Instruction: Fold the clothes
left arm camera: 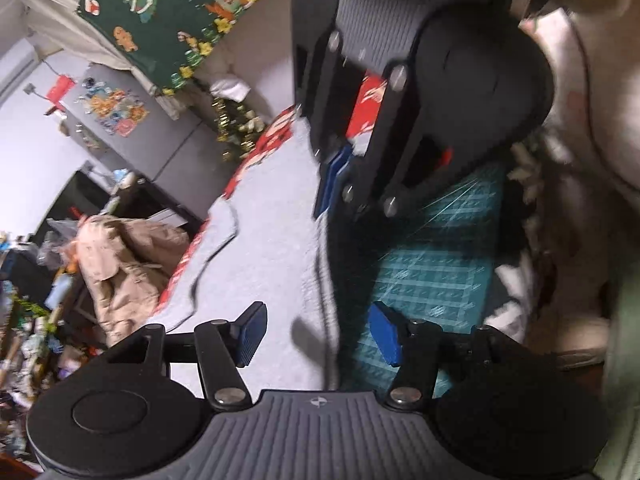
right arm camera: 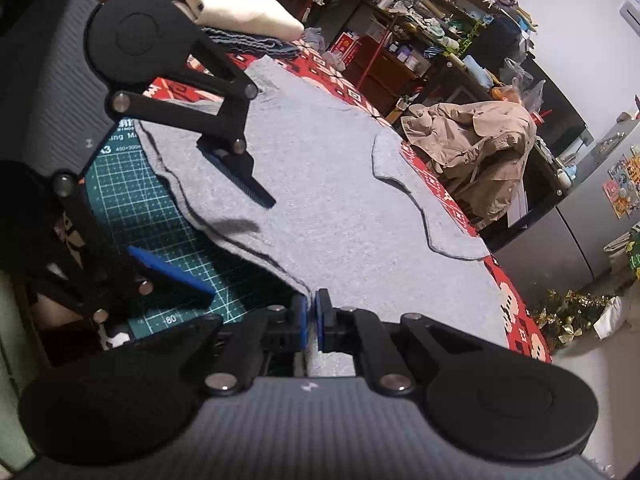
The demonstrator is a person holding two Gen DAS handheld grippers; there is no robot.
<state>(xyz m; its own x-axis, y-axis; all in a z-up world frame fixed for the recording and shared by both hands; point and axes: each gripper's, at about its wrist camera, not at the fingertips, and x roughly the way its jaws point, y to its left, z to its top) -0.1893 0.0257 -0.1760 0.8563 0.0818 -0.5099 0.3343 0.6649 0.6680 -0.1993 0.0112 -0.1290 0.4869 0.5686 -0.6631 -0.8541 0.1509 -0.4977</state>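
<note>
A grey garment (left arm camera: 272,240) (right arm camera: 340,184) lies spread flat on the table, its near hem running over a green cutting mat (left arm camera: 432,248) (right arm camera: 132,188). My right gripper (right arm camera: 312,320) is shut on that hem, with the cloth pinched between its blue pads; from the left wrist view it (left arm camera: 334,176) sits further along the same edge. My left gripper (left arm camera: 318,334) (right arm camera: 238,245) stands open astride the hem. One of its fingers is over the cloth and the other over the mat, and neither pad presses on the fabric.
A red patterned tablecloth (right arm camera: 516,312) covers the table under the garment. Folded cream and dark clothes (right arm camera: 240,12) are stacked at the far end. A beige jacket (right arm camera: 472,152) (left arm camera: 120,264) hangs over a chair beyond the table edge, near cluttered shelves (right arm camera: 440,40).
</note>
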